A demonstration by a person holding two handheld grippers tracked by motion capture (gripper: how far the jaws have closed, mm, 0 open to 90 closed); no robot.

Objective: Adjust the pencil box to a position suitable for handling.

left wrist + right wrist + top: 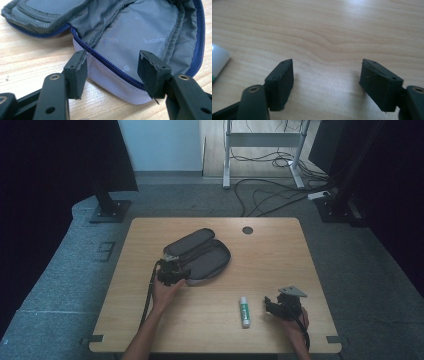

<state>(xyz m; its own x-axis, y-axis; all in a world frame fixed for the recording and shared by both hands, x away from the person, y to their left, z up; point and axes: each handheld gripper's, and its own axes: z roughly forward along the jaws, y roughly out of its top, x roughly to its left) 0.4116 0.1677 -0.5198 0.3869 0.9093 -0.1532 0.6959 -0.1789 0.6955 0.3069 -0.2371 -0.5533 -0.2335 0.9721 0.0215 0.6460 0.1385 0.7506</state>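
A grey zip pouch (200, 255) lies unzipped and spread flat on the wooden table (280, 255), its grey lining (140, 32) and blue zip showing. My left gripper (176, 272) is at the pouch's near left edge. In the left gripper view its jaws (113, 72) stand open, one on each side of the pale front wall, with neither pad pressing on it. A white and green glue stick (244, 311) lies near the front of the table. To its right, my right gripper (270, 306) hangs open over bare wood (327, 80), and the glue stick's white end (218, 61) sits off to the left of it.
A dark round cable hole (247, 230) is at the table's far edge. Beyond the table are black stand bases (110, 210), loose cables (280, 195) on the grey floor and a white desk frame (262, 150).
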